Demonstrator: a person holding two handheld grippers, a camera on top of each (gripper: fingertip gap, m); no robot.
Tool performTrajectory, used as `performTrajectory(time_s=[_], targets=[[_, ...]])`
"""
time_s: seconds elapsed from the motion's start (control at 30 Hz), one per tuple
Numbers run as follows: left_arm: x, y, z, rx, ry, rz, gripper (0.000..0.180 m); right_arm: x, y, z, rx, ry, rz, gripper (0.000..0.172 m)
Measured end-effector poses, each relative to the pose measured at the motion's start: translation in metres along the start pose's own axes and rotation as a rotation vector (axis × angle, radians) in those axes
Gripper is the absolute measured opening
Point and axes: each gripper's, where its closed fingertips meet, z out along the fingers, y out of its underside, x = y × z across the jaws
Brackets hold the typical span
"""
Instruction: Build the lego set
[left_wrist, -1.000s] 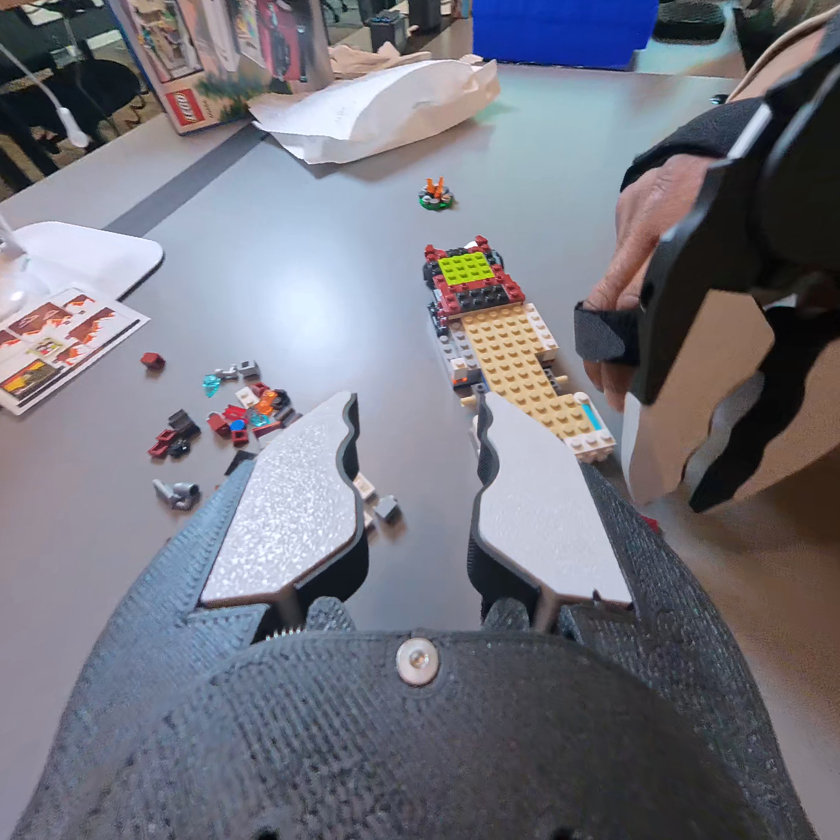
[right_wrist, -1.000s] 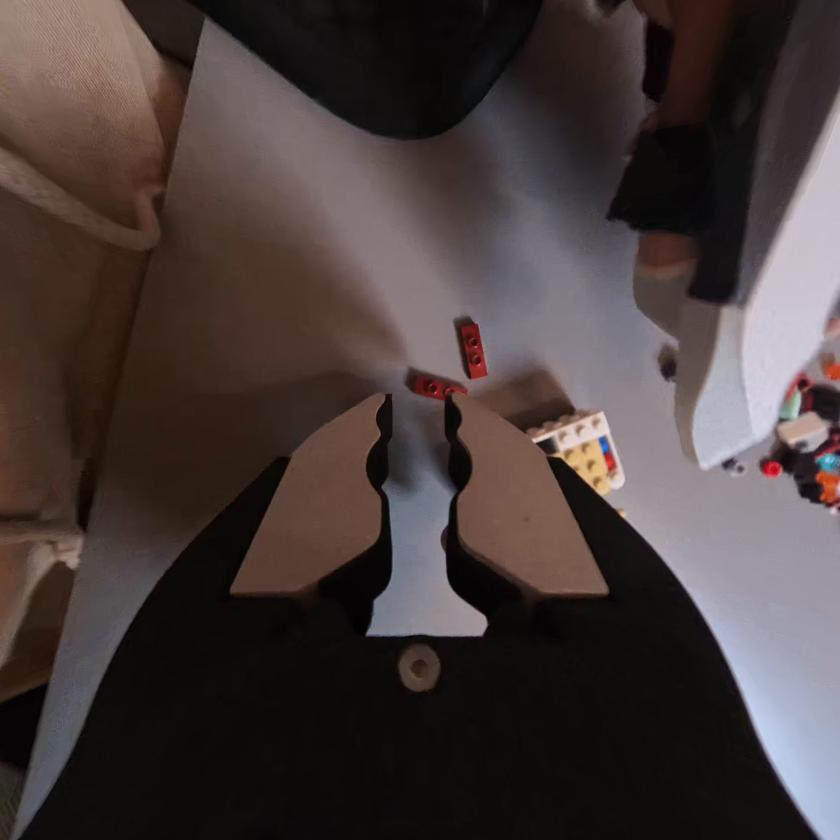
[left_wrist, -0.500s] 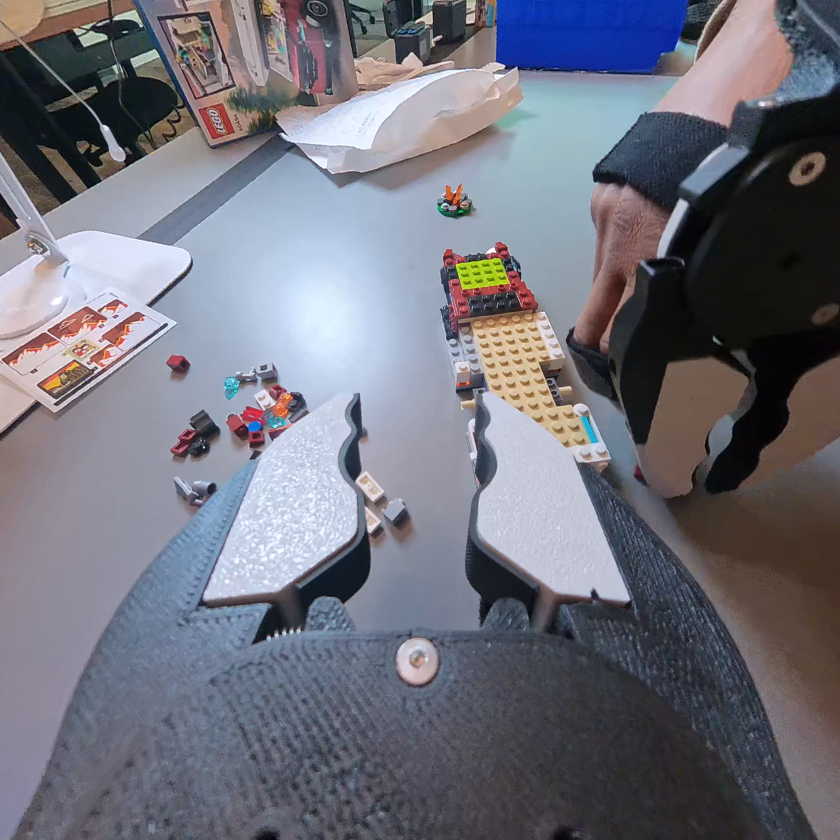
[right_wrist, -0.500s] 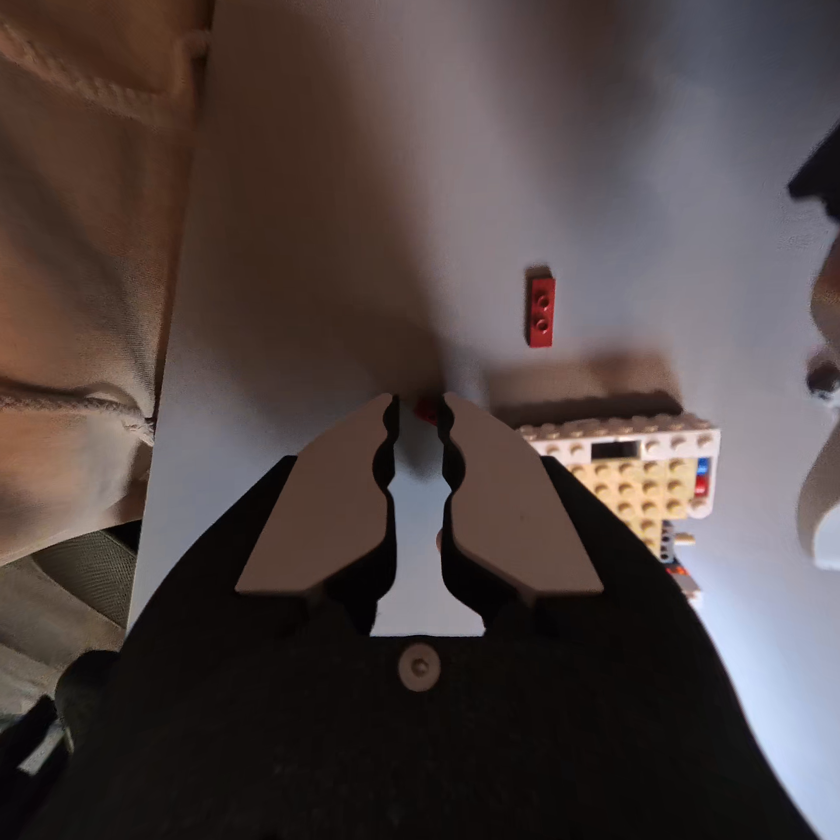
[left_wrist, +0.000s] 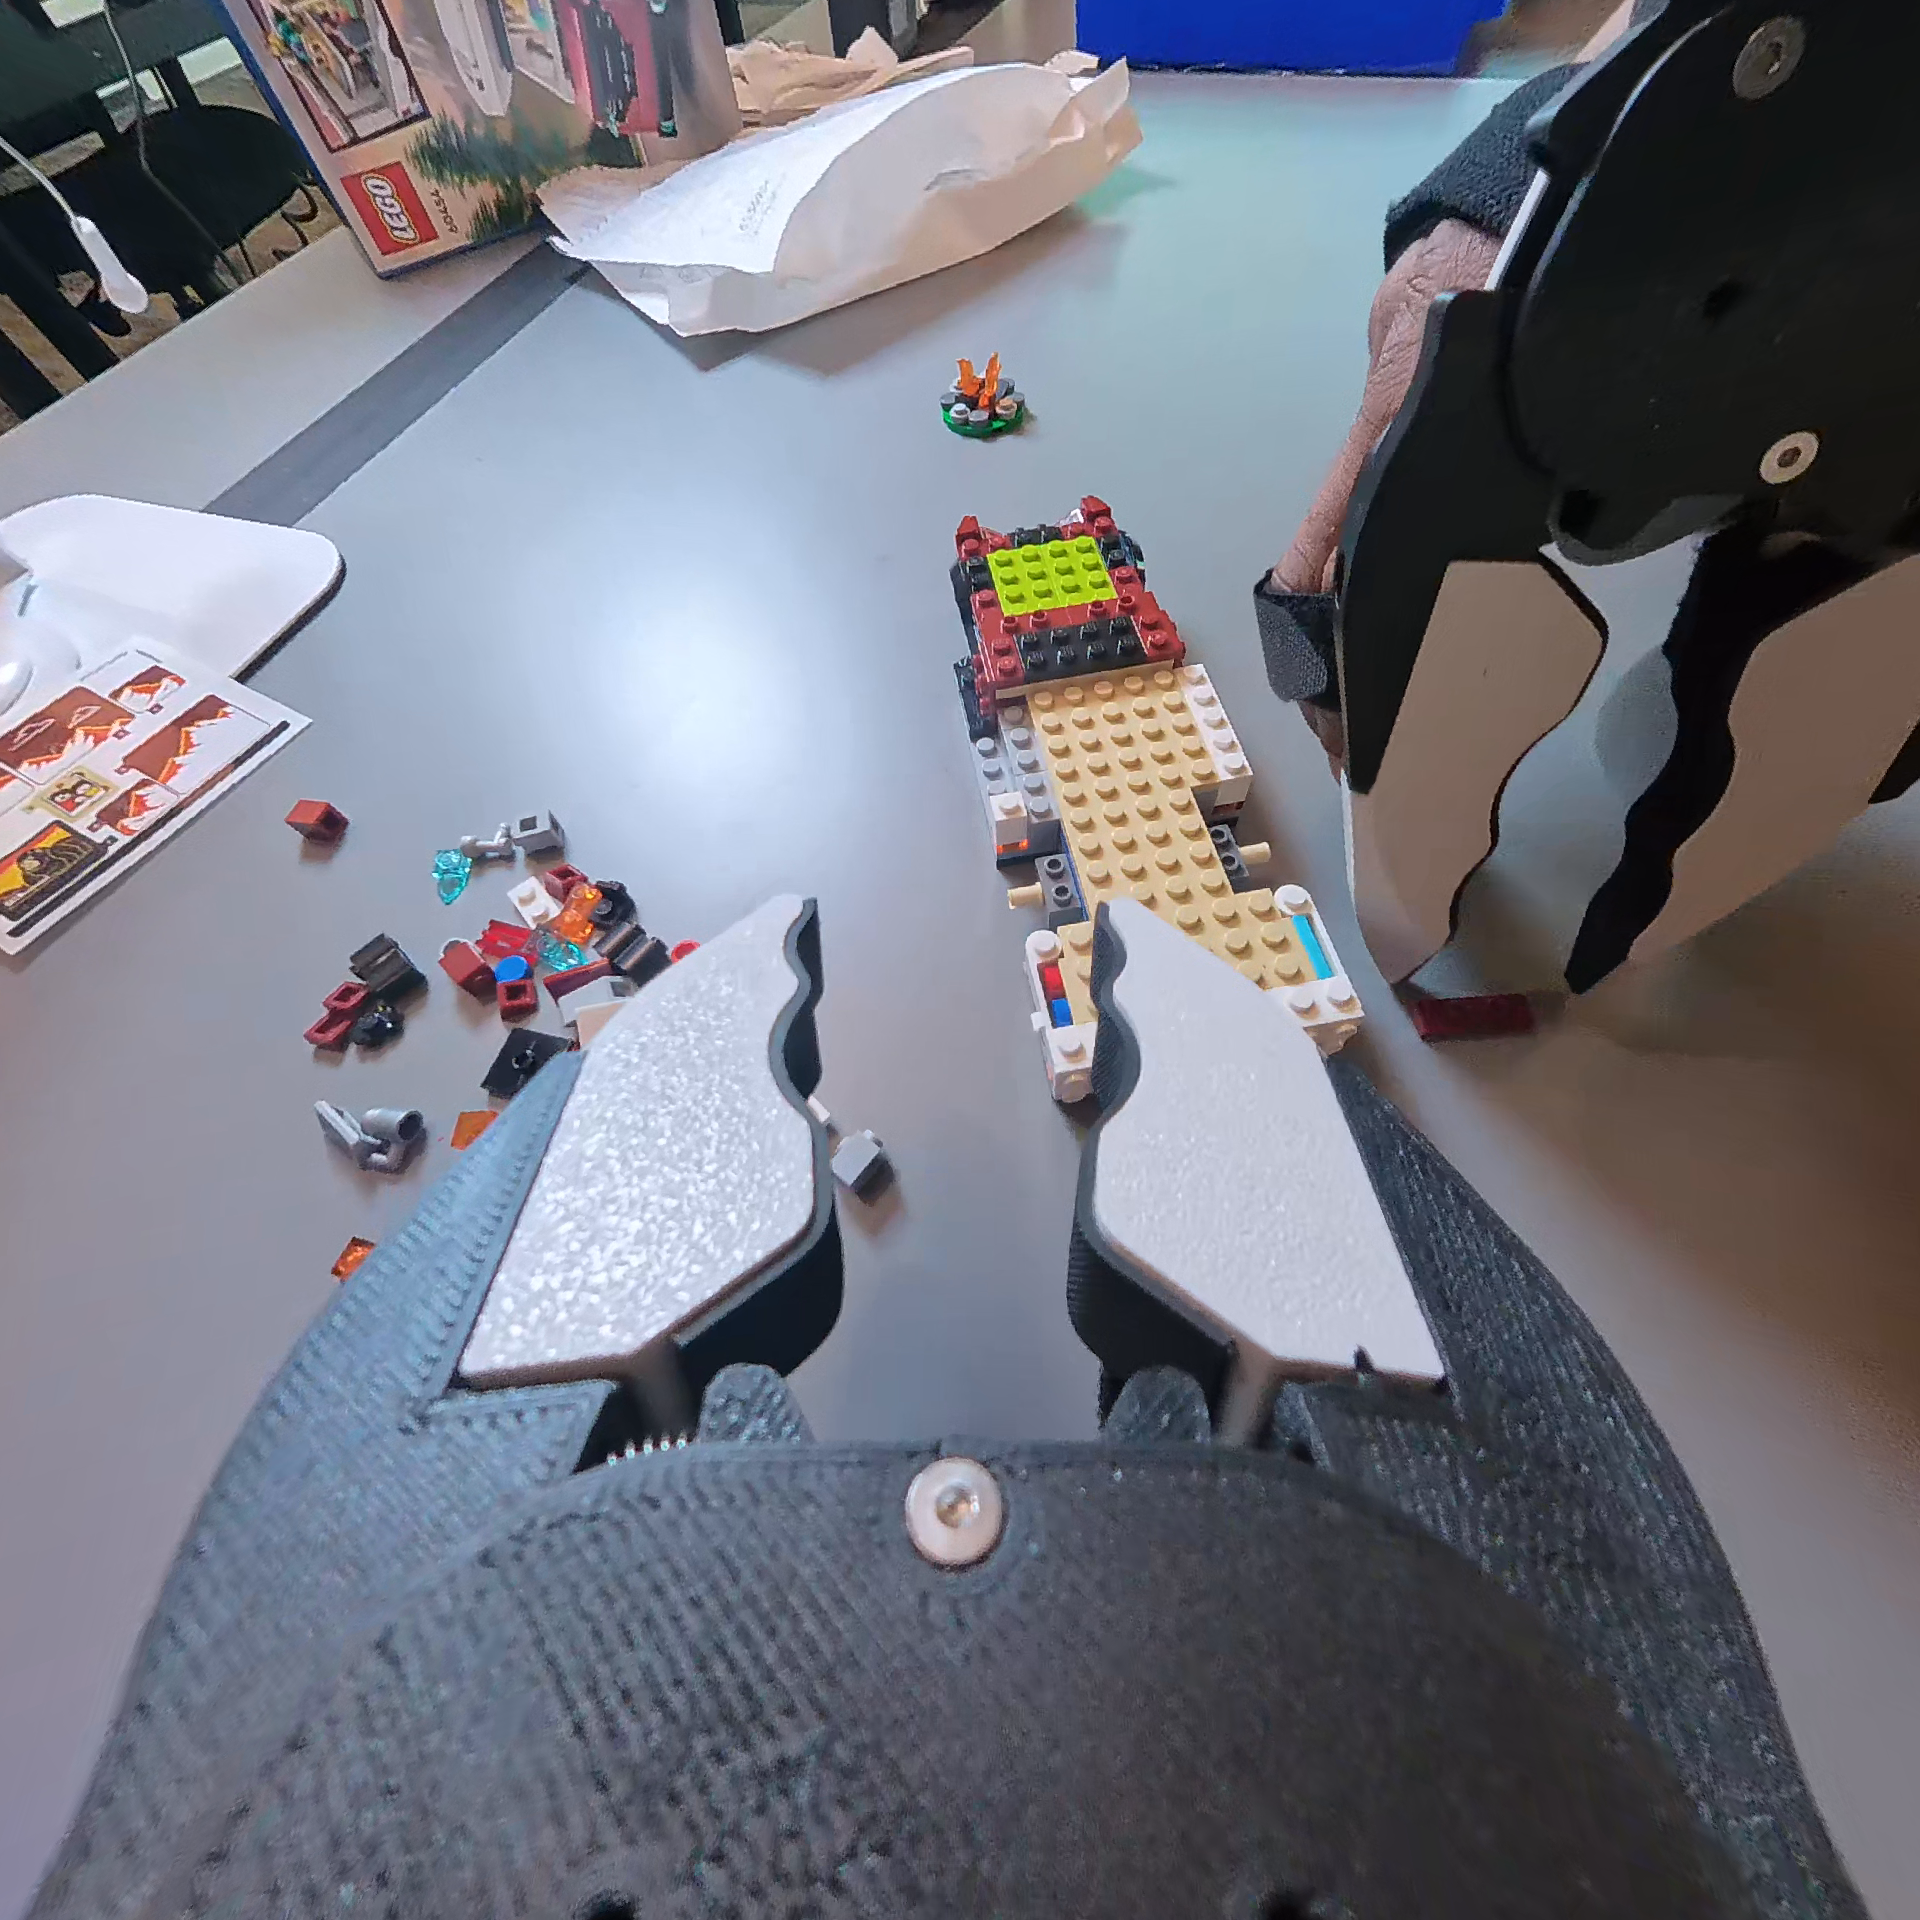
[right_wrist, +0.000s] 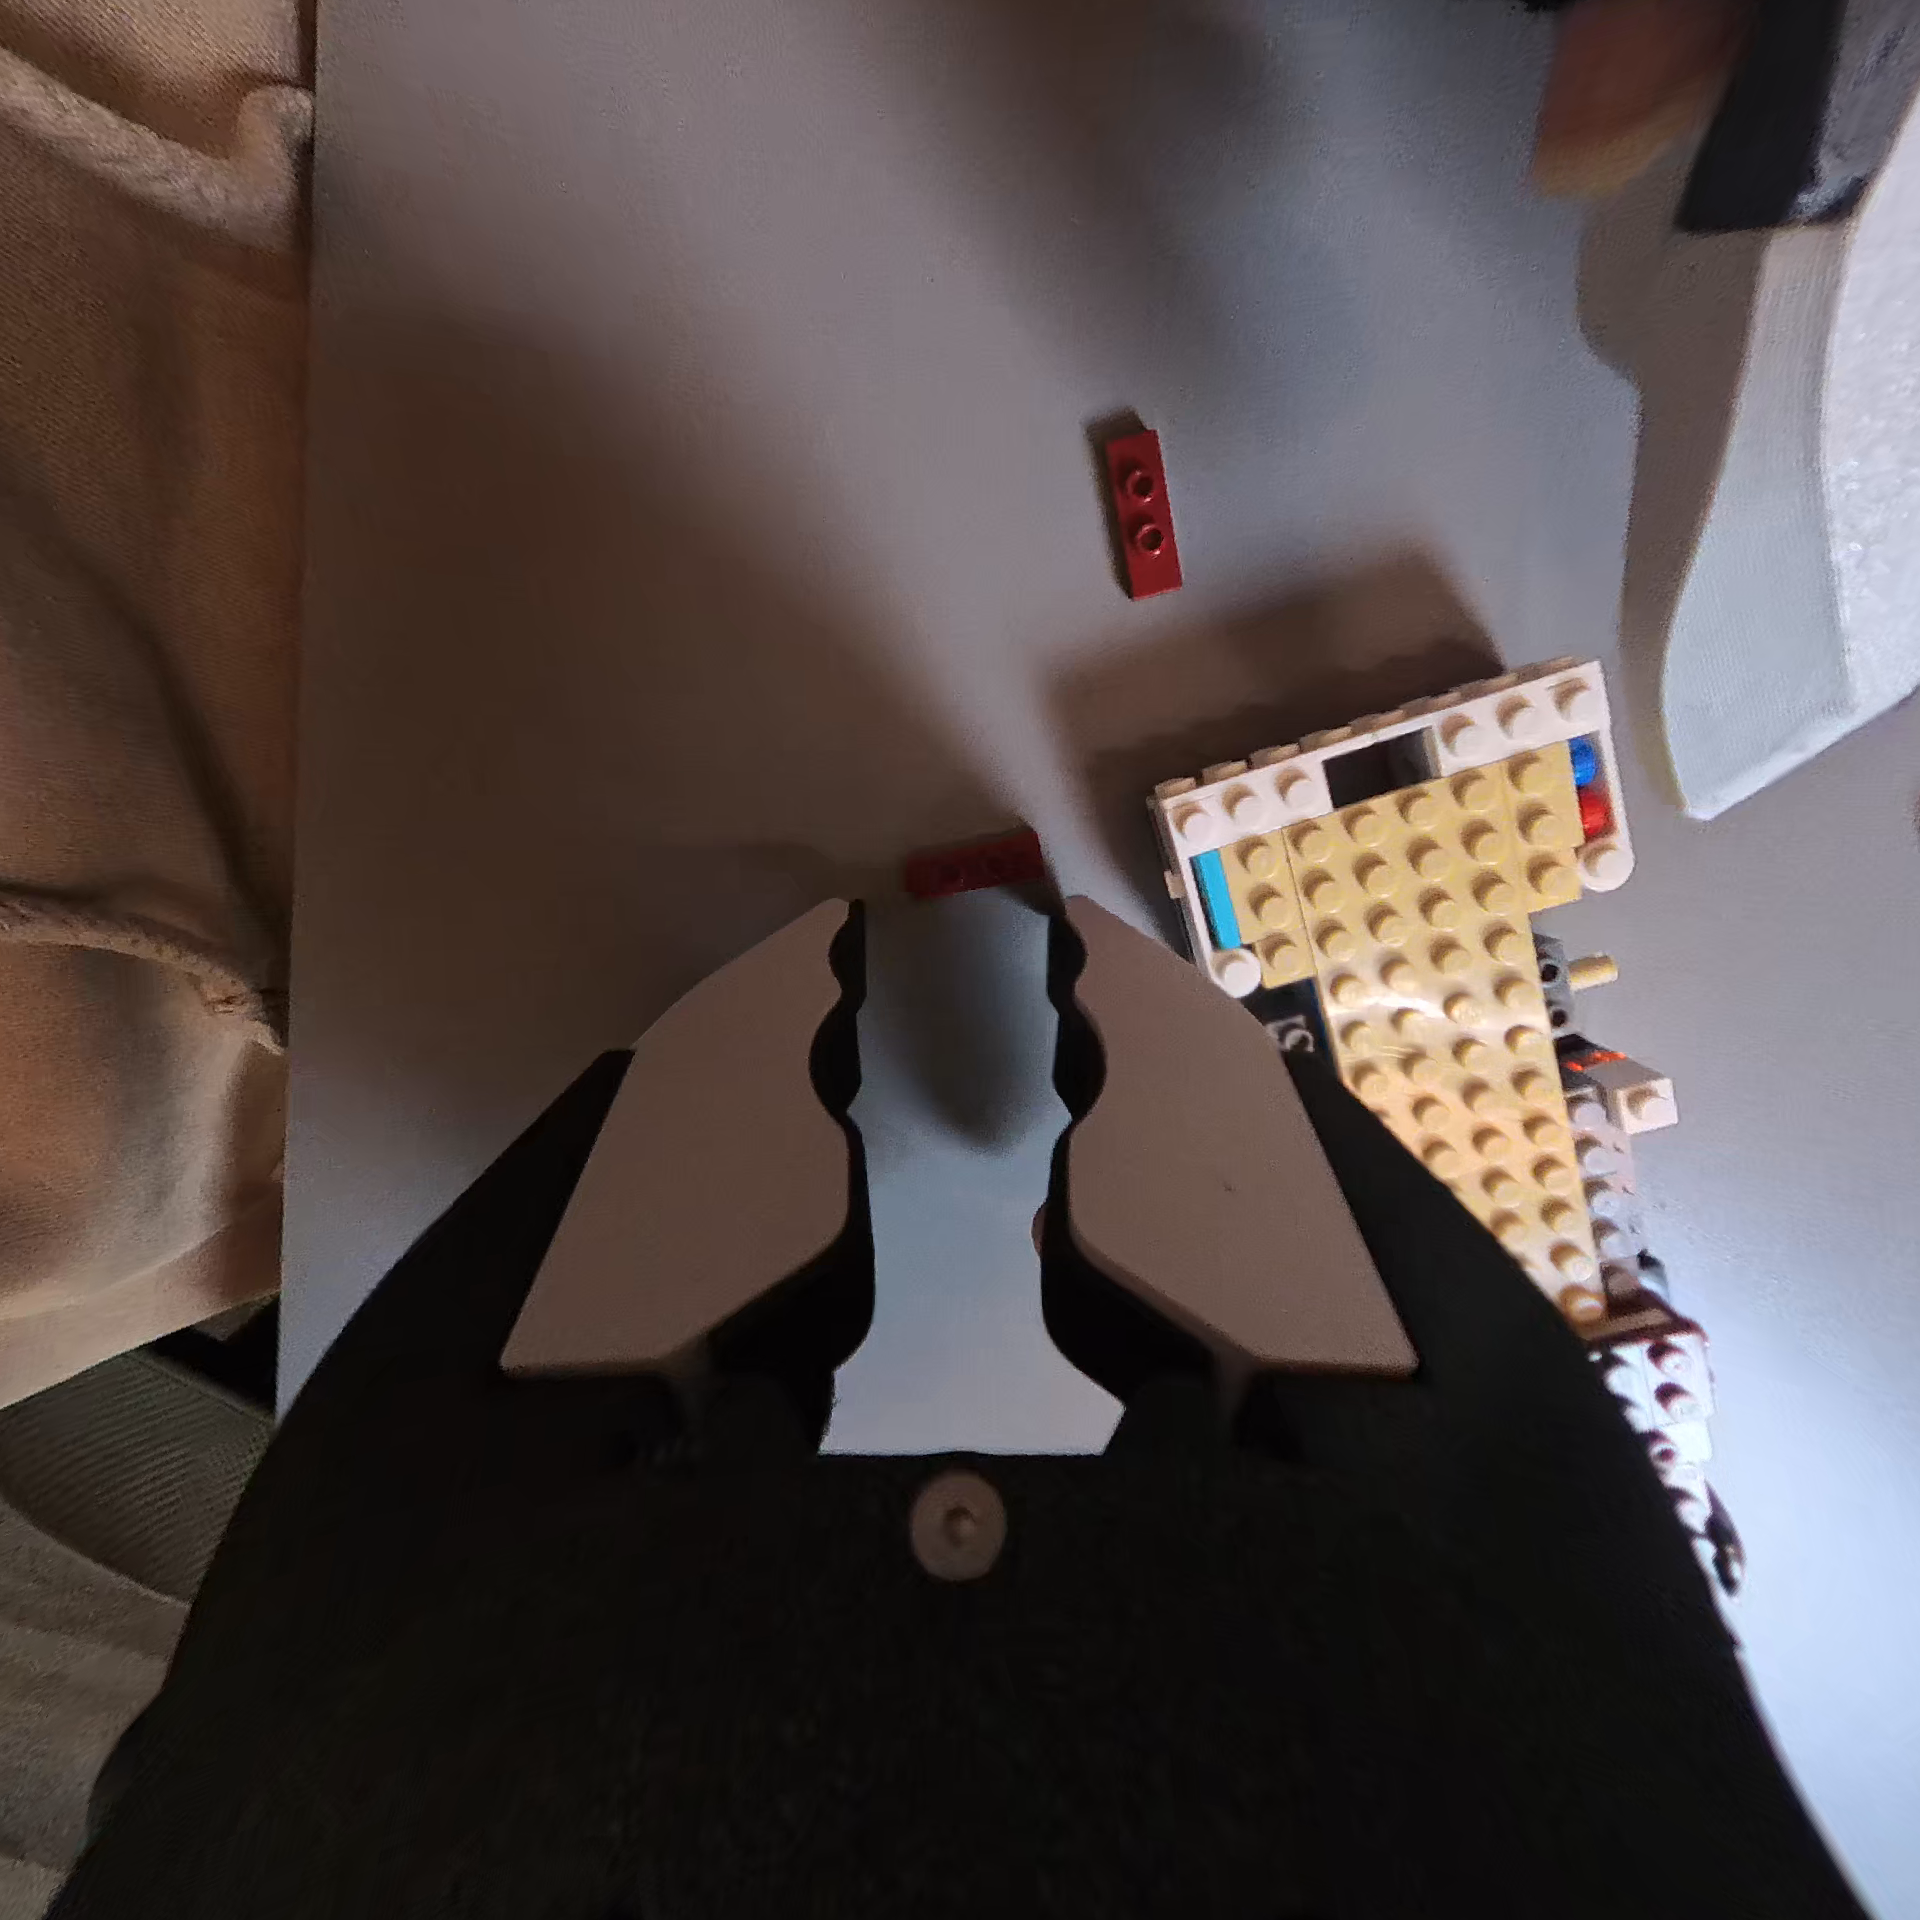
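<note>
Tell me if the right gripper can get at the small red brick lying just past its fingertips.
Probably yes. The right gripper is open, fingertips down at the table, and the red brick lies flat just beyond them. Nothing sits between; the tan brick model stands off to one side.

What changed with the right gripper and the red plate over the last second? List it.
The right gripper narrowed around the small red plate, then spread open; the plate lies on the table, ungripped. The left gripper stayed open; the brick model and second red plate stayed put.
</note>
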Motion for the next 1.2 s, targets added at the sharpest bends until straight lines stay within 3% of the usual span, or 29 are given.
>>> performTrajectory(time_s=[0.27, 0.53, 0.8, 0.93, 1.03, 1.2], targets=[[0.004, -0.001, 0.001, -0.005, 0.013, 0.013, 0.05, -0.002, -0.007, 0.003, 0.086, 0.024, 0.152, 0.034], [0.007, 0.0, 0.002, -0.012, 0.017, 0.023, 0.049, 0.001, -0.011, 0.007, 0.036, 0.063, 0.082, 0.009], [0.02, 0.003, 0.002, -0.027, 0.105, 0.001, 0.056, 0.0, 0.009, -0.001, 0.072, 0.095, 0.133, 0.008], [0.04, 0.011, 0.004, -0.085, 0.22, -0.023, 0.075, 0.018, 0.033, -0.029, 0.138, 0.161, 0.258, 0.008], [0.048, 0.025, 0.008, -0.162, 0.256, -0.023, 0.09, 0.055, 0.055, -0.066, 0.202, 0.312, 0.404, 0.008], [0.057, 0.04, 0.016, -0.258, 0.221, 0.066, 0.076, 0.096, 0.081, -0.091, 0.254, 0.399, 0.638, 0.008]])
